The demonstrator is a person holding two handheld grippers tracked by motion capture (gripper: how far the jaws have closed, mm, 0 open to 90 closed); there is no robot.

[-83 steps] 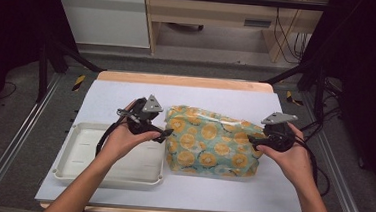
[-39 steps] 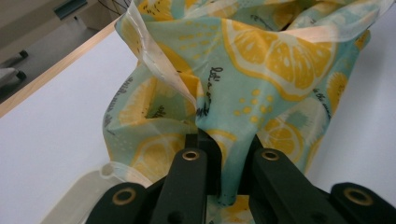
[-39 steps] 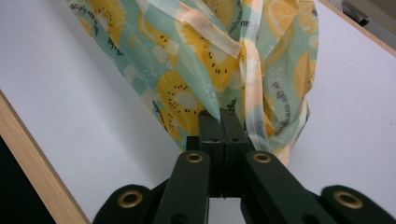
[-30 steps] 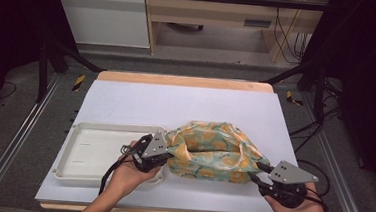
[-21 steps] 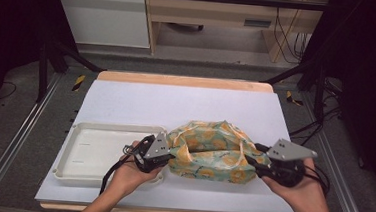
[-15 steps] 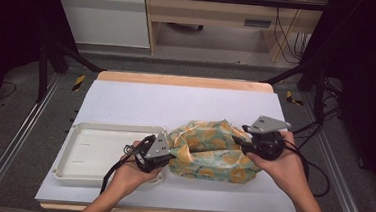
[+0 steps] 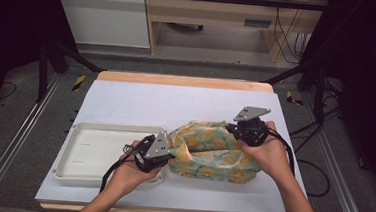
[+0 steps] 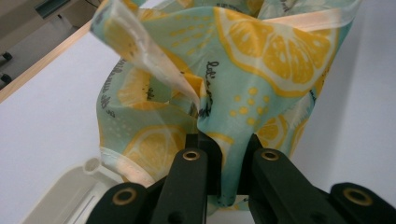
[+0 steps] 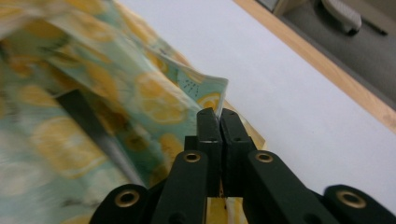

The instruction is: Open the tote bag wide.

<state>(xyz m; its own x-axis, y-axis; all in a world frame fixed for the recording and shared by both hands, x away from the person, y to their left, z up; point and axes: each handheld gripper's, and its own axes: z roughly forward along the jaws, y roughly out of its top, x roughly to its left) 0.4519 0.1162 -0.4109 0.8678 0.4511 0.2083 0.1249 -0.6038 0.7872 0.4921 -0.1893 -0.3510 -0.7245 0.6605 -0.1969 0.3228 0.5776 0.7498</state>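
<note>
Moved since a second ago: the right gripper, which hung off the desk's near right corner, well clear of the bag, now sits at the bag's far right top edge, with the person's right hand resting against the bag's right side; its jaws have just been closing, and in the right gripper view they stand pressed together on a thin edge of the lemon-printed film; the bag's right side, which lay spread low and wide, is now gathered up and taller, and the whole bag looks narrower from left to right.

Unchanged is the left gripper; it holds the same spot at the bag's left end, beside the tray's near right corner, with the left hand beneath it near the desk's front edge; in the left gripper view its jaws pinch a fold of the bag between them, the film rising in a crumpled peak above the tips.

The bag, teal with yellow lemon slices, lies on the white desk right of centre and toward the front edge, its left end touching the tray's right rim; the tray lies at the front left, as before; a wooden strip runs along the desk's far edge.
</note>
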